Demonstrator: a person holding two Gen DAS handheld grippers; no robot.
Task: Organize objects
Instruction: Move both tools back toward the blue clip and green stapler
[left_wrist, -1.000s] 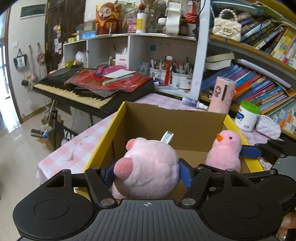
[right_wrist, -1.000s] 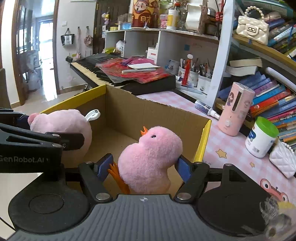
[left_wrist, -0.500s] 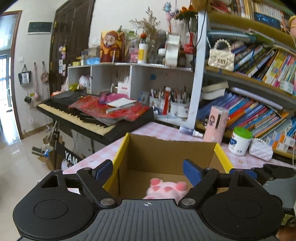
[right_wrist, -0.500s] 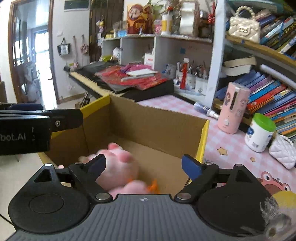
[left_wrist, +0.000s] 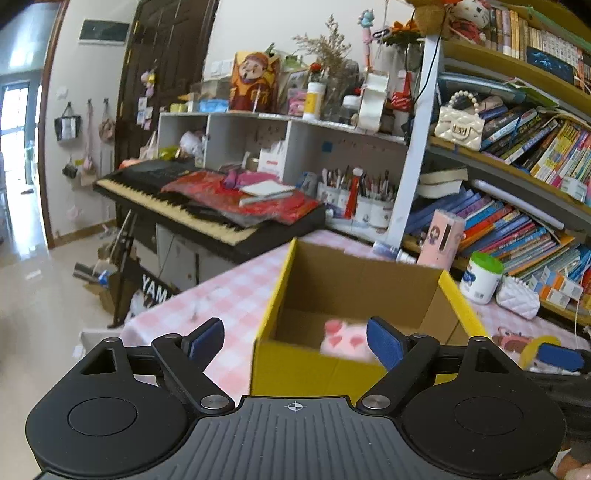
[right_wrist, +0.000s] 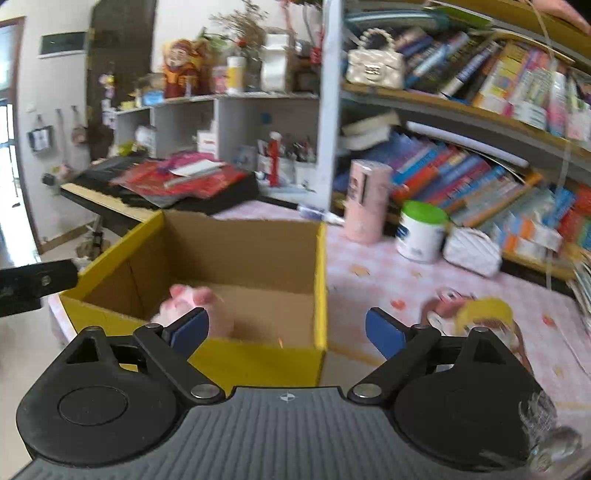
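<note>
Hovering spread and empty, the left tongs (left_wrist: 295, 341) and right tongs (right_wrist: 286, 328) could clip the yellow cardboard box (right_wrist: 258, 360) at the table's edge, tipping out the pink plush (left_wrist: 345, 341) inside.

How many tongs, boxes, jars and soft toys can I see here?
Tongs: 2, left tongs and right tongs, both open
Box: 1
Jar: 1
Toy: 1, a pink blur inside the box; more may be hidden
Total: 5
</note>
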